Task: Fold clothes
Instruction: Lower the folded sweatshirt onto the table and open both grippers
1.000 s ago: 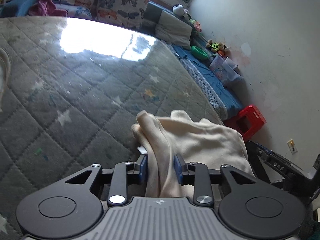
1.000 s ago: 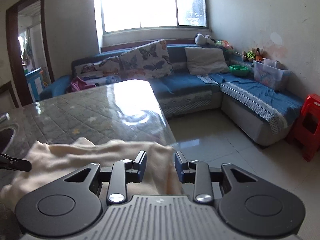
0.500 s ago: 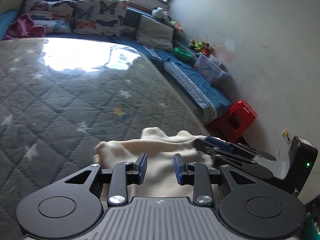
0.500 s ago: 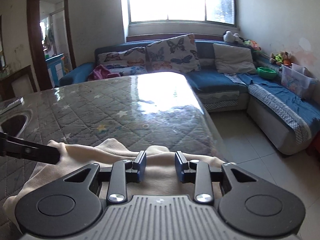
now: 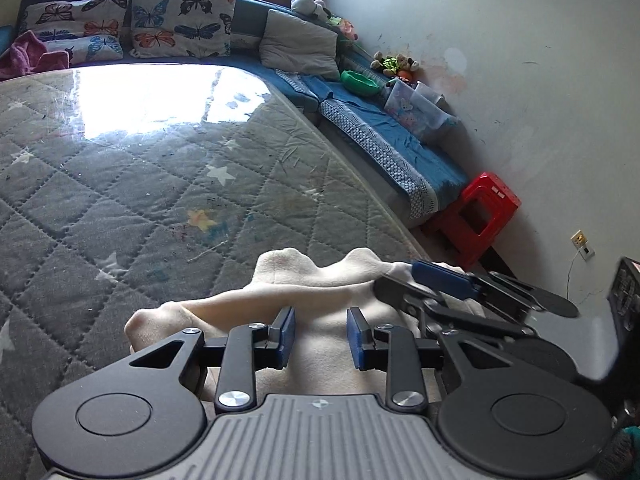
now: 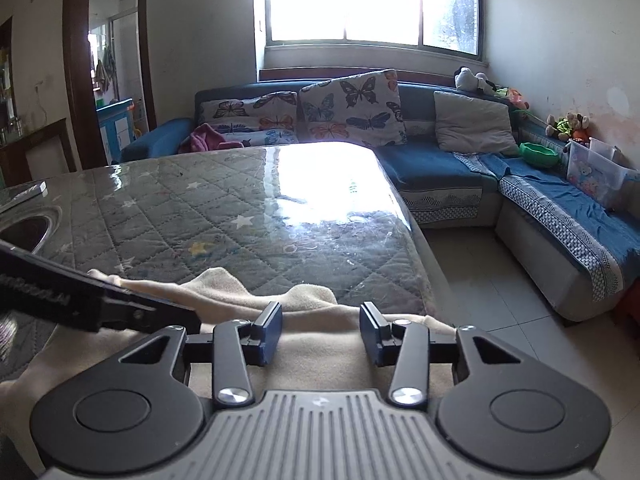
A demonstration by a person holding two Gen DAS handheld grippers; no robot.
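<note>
Cream fleece, a soft garment (image 5: 320, 292), lies bunched at the near edge of the quilted grey table (image 5: 140, 184) under its glossy clear cover, filling the lower middle of both wrist views. The left gripper (image 5: 321, 338) sits low over the cloth with its blue pads a modest gap apart; the fabric runs beneath and between them, but whether the pads press on it cannot be told. The right gripper (image 6: 320, 330) has its jaws opening, with the garment (image 6: 320, 344) lying between the pads, which stand clear of it on either side. In the left wrist view the right gripper (image 5: 420, 280) reaches in from the right edge onto the cloth's far fold. Beyond the table, a blue sofa (image 6: 440, 164) with butterfly cushions (image 6: 352, 108) fills the upper frame, and a red stool (image 5: 476, 216) stands at right.
</note>
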